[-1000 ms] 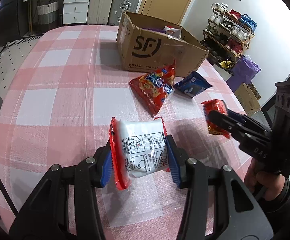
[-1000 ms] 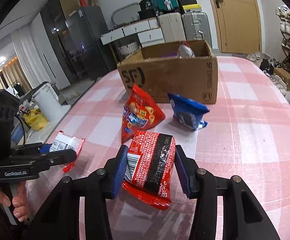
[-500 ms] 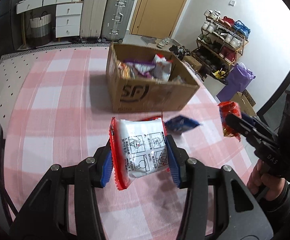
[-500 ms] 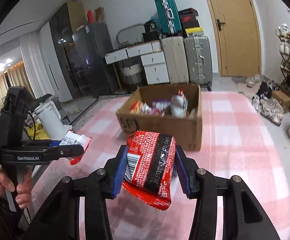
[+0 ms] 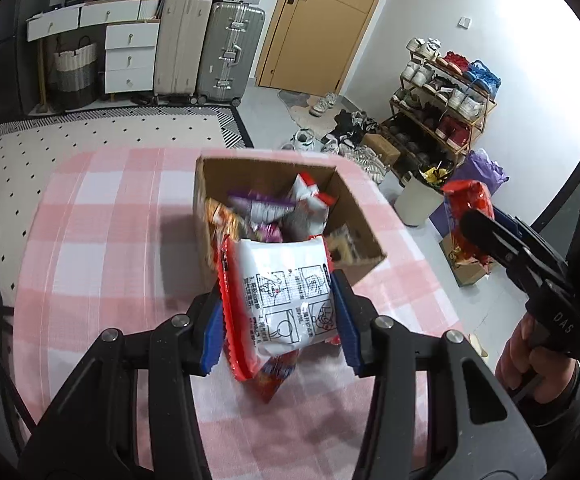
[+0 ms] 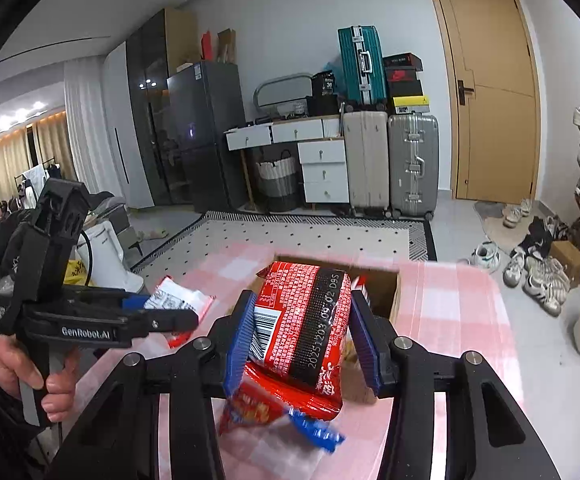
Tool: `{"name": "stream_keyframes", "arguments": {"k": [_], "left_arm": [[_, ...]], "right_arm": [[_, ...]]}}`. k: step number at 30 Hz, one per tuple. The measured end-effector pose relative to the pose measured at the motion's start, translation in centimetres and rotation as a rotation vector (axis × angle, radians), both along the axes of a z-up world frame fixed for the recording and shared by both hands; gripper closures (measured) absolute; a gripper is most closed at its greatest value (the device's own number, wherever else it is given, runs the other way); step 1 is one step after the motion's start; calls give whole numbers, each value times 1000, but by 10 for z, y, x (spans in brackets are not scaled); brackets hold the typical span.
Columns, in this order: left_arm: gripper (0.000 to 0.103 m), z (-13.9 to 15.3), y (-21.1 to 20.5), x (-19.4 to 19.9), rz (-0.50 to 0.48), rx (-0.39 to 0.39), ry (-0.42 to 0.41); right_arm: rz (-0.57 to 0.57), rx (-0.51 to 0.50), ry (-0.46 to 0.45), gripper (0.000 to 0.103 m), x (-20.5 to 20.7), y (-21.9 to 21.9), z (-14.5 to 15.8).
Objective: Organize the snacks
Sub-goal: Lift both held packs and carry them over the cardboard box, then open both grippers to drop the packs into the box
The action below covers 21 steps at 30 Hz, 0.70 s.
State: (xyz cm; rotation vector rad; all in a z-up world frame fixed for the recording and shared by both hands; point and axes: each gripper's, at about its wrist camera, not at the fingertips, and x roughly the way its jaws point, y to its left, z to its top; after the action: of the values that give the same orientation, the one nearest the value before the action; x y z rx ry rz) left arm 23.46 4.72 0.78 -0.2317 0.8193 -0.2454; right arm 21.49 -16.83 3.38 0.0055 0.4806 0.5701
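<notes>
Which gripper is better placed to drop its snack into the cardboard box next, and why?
Left. The left gripper holds its white packet right at the cardboard box opening, while the right gripper carries its red packet off to the side.

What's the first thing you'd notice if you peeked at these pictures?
The left tongs pinch a white snack packet with red edges, held up in front of an open cardboard box stuffed with snacks. The right tongs squeeze a red snack packet near that box, above the pink checked tablecloth.

white snack packet (image 5: 285, 300) pinched between left gripper (image 5: 279, 320) fingers (image 5: 344, 320), cardboard box (image 5: 350, 208) beyond
</notes>
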Motion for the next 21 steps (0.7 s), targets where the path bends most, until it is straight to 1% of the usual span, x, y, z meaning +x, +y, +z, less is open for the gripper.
{"name": "stream_keyframes", "arguments": {"k": [5, 7, 10, 12, 16, 21], "left_arm": [[59, 18, -1, 26, 15, -23, -11], [59, 25, -4, 35, 16, -15, -24], [59, 30, -5, 47, 23, -12, -27], [59, 31, -5, 55, 28, -19, -24], [59, 26, -5, 69, 35, -35, -10], [59, 3, -5, 90, 37, -51, 30]], "right_arm": [[10, -19, -21, 56, 27, 6, 24], [8, -33, -31, 56, 37, 10, 32], [-4, -90, -72, 56, 51, 19, 44], [3, -98, -80, 56, 59, 24, 48], [11, -99, -81, 56, 75, 33, 50], [15, -84, -50, 56, 99, 40, 43]]}}
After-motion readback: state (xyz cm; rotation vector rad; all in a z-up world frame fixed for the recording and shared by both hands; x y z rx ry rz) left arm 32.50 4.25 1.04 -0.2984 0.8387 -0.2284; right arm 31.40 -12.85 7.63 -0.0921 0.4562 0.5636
